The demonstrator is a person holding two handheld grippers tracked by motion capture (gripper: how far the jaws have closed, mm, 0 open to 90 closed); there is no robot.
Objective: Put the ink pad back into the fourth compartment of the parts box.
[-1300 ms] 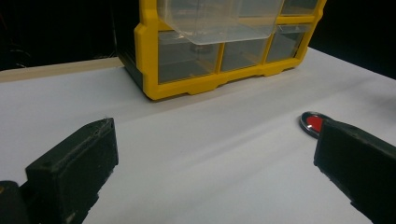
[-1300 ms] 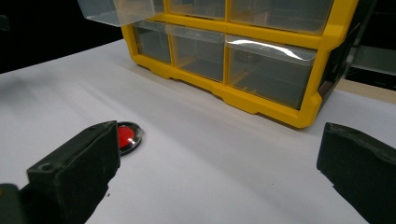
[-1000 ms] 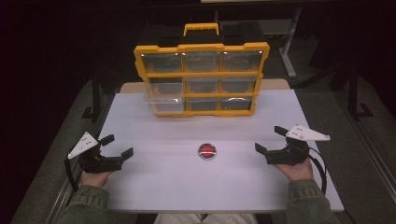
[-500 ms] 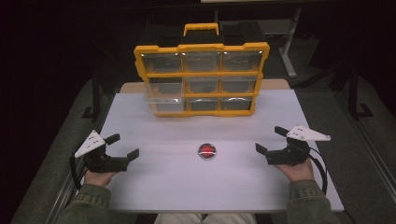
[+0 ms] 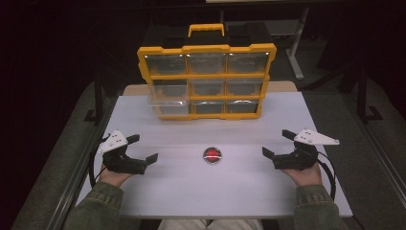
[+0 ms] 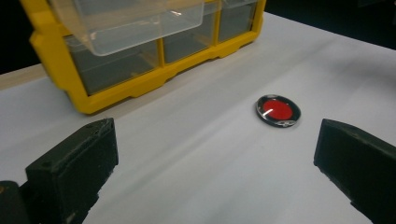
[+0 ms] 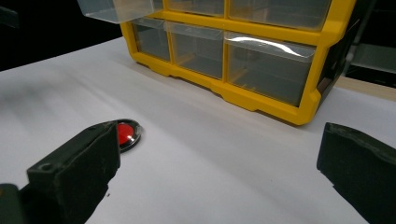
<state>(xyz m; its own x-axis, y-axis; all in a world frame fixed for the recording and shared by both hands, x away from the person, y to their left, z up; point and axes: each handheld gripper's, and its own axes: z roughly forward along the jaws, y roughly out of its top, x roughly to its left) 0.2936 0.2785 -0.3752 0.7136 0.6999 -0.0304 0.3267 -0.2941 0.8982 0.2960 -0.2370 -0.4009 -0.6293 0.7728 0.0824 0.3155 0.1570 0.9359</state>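
A small round red disc with a dark rim (image 5: 212, 155) lies flat on the white table (image 5: 206, 191), between both hands. It also appears as the disc (image 6: 278, 111) ahead of my left jaws and the disc (image 7: 126, 134) partly behind my right gripper's left jaw. My left gripper (image 5: 142, 148) rests at the table's left, open and holding nothing. My right gripper (image 5: 276, 143) rests at the right, open and holding nothing. A yellow organizer (image 5: 207, 76) with clear drawers stands upright at the back; its middle-left drawer (image 5: 165, 100) is pulled out.
The organizer (image 6: 140, 56) has a yellow carry handle (image 5: 206, 28) on top. Dark floor and metal table legs surround the table. Wide bare tabletop lies between the organizer and the hands.
My left gripper has moved slightly right and toward the disc. The right gripper and the disc have stayed in place.
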